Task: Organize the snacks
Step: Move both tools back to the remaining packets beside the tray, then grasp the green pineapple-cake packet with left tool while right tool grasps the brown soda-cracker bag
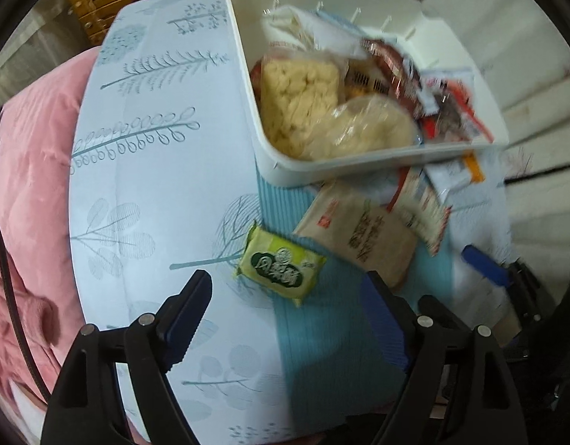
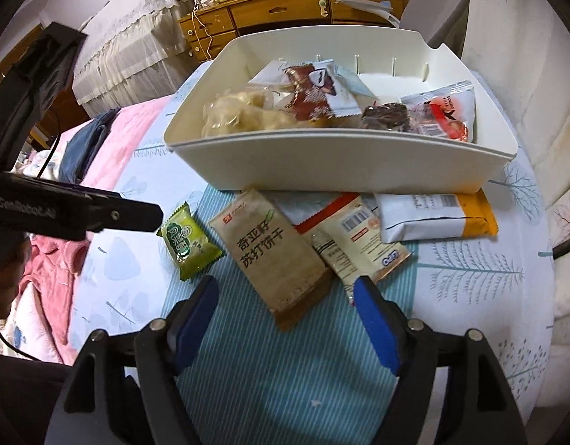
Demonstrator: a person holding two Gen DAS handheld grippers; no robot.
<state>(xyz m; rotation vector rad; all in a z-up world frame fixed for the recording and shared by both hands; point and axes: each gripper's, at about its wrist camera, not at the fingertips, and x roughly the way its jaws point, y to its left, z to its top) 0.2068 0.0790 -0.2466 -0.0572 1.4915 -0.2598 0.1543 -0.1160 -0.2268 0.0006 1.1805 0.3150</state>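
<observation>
Just ahead of both wide-open, empty jaws lie green packet and brown packet.

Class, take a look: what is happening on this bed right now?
A person is sorting snacks with two handheld grippers. The white bin already holds several packets. Four lie loose in front of it. The left gripper is open above the green packet; the right gripper is open over the brown cracker packet. Neither holds anything.
</observation>
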